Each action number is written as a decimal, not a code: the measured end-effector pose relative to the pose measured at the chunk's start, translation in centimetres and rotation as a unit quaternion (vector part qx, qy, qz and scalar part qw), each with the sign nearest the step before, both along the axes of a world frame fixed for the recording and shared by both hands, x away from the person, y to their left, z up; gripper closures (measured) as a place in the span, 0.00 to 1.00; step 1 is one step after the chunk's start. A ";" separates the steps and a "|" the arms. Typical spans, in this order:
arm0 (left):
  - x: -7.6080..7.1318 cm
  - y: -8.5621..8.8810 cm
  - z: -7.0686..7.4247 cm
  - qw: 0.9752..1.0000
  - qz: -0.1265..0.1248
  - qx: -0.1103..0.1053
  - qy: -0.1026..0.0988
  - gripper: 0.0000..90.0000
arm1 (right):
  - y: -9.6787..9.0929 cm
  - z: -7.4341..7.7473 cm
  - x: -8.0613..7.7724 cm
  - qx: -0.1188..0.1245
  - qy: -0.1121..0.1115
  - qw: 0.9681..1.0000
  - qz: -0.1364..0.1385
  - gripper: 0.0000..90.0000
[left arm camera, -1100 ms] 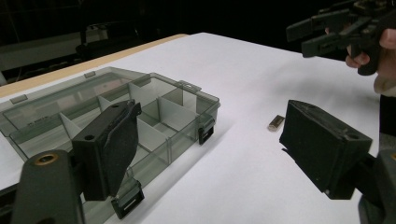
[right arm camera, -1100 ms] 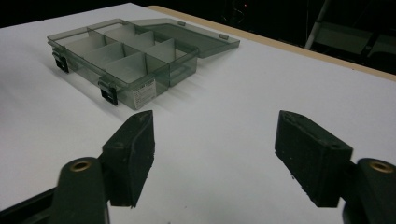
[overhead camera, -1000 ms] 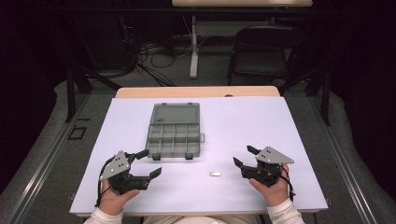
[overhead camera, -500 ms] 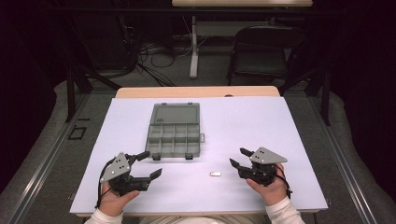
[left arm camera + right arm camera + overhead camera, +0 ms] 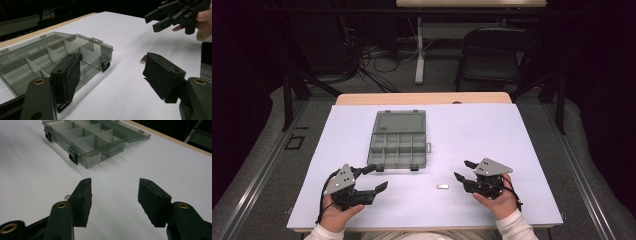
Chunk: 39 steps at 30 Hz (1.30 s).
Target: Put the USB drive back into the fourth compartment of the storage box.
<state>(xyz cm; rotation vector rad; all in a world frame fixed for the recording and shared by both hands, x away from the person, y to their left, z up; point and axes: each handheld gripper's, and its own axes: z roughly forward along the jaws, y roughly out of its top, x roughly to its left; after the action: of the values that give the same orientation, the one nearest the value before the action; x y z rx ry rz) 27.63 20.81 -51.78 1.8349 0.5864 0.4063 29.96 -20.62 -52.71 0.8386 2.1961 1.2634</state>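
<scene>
Both grippers, left gripper (image 5: 371, 178) and right gripper (image 5: 465, 171), had empty fingers just closing partway, so that tiny silvery metal piece (image 5: 442, 186) at lower centre could've easily skidded off the white worktop (image 5: 492, 135) when nudged.

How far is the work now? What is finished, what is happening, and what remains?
Done: the compartment box lies open on the white table, lid folded back. In hand: nothing; the left gripper and right gripper have just been closing with nothing between the jaws. Left: the small metal piece lies on the table near the right gripper, probably still to be picked up and put into a compartment.
</scene>
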 end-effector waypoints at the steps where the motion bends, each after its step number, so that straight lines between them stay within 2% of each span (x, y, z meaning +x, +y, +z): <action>1: 0.0 0.0 0.0 1.000 0.000 0.000 0.000 0.34 | 0.0 0.0 0.0 0.000 0.000 1.000 0.000 0.51; 2: 0.0 -0.1 0.0 1.000 -0.002 -0.001 -0.002 0.34 | 0.1 -0.1 0.1 0.000 0.015 1.000 0.012 0.55; 3: 0.0 -0.1 0.0 1.000 -0.002 -0.001 -0.002 0.34 | 0.1 -0.1 0.1 0.000 0.015 1.000 0.012 0.55; 5: 0.0 -0.2 0.0 1.000 -0.002 -0.001 0.001 0.35 | 0.3 -0.2 0.2 0.005 0.029 0.999 0.029 0.56; 9: 0.1 -0.4 -0.1 1.000 -0.003 0.003 0.008 0.35 | 0.5 -0.2 0.2 -0.001 0.026 0.999 0.044 0.58; 11: 0.0 -0.7 -0.2 1.000 -0.007 0.013 0.012 0.35 | 0.7 0.0 0.3 -0.007 0.024 0.998 0.052 0.61; 14: 0.0 -0.9 -0.3 1.000 -0.008 0.017 0.011 0.37 | 0.8 0.0 0.4 -0.009 0.026 0.998 0.060 0.62; 18: 0.0 -1.1 -0.3 1.000 -0.013 0.018 0.013 0.37 | 1.2 0.1 0.6 -0.027 0.034 0.996 0.072 0.66; 20: 0.0 -1.2 -0.5 0.999 -0.016 0.019 0.020 0.37 | 1.5 0.1 0.9 -0.042 0.043 0.995 0.082 0.67; 24: 0.1 -1.2 -0.6 0.999 -0.020 0.016 0.026 0.37 | 1.6 0.2 1.1 -0.050 0.052 0.993 0.092 0.68; 25: 0.1 -1.2 -0.6 0.999 -0.020 0.016 0.031 0.37 | 1.8 0.3 1.2 -0.062 0.055 0.992 0.100 0.69; 26: 0.2 -1.2 -0.7 0.999 -0.021 0.013 0.032 0.37 | 1.8 0.3 1.2 -0.062 0.055 0.992 0.100 0.69; 27: 0.2 -1.2 -0.8 0.999 -0.021 0.010 0.035 0.37 | 1.9 0.4 1.3 -0.067 0.057 0.990 0.108 0.70; 32: 0.3 -1.1 -0.9 0.999 -0.018 0.013 0.036 0.36 | 2.1 0.5 1.5 -0.078 0.060 0.988 0.119 0.72; 34: 0.3 -1.1 -1.0 0.999 -0.020 0.009 0.039 0.34 | 2.2 0.4 1.7 -0.083 0.065 0.987 0.124 0.73; 39: 0.4 -1.0 -1.1 0.999 -0.008 -0.003 0.048 0.33 | 2.6 0.2 1.8 -0.093 0.070 0.984 0.135 0.74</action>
<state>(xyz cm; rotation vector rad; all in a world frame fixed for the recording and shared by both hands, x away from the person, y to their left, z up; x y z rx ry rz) 28.03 19.83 -52.88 1.8602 0.6378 0.3069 31.77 -18.03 -52.47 0.5859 2.5627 1.1222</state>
